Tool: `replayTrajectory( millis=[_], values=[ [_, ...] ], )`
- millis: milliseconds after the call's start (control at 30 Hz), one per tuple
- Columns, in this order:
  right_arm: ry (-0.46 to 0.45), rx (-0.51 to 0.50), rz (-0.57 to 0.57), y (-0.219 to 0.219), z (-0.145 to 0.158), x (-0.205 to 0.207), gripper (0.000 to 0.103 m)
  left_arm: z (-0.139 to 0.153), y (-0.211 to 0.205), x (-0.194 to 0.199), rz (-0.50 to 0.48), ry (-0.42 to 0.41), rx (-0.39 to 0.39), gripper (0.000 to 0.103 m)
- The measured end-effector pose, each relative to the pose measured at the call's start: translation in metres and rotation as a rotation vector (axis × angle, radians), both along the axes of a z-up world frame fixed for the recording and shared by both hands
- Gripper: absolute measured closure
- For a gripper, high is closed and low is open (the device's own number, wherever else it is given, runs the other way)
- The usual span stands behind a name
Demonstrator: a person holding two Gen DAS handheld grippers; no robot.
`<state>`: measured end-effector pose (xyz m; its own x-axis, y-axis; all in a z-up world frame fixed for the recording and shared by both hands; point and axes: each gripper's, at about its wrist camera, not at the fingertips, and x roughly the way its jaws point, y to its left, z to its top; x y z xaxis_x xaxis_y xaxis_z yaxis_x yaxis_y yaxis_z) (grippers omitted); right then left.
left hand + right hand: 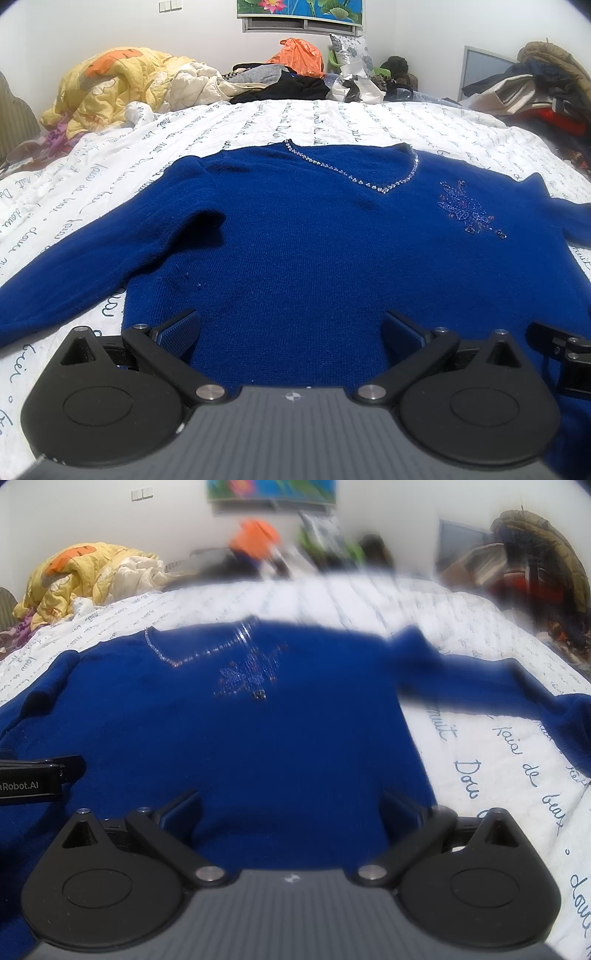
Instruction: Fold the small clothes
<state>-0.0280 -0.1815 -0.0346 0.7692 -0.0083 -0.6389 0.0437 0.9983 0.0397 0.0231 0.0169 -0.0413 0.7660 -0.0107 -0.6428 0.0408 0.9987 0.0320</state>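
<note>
Left wrist view, sharp: left tool [291,328] spread wide over hem of blue sweater [314,240], flat on bed [369,118]; sleeve trailing left.

Right wrist view, blurred: right tool [291,808] spread wide too, gripping nothing; opposite sleeve reaching right.

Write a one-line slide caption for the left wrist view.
Open left gripper poised over the hem of a blue sweater spread flat on a script-printed bedsheet.
</note>
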Motion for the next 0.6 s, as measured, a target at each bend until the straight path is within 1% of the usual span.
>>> replayTrajectory(
  millis=[367, 600],
  values=[
    [0.003, -0.005, 0.016, -0.0010, 0.0006, 0.0003, 0.000, -0.0001, 0.0000, -0.0001, 0.000, 0.000, 0.001, 0.000],
    [0.001, 0.009, 0.034, -0.0039, 0.0013, -0.0012, 0.000, 0.0012, -0.0044, -0.0021, 0.000, -0.005, 0.031, 0.000]
  ],
)
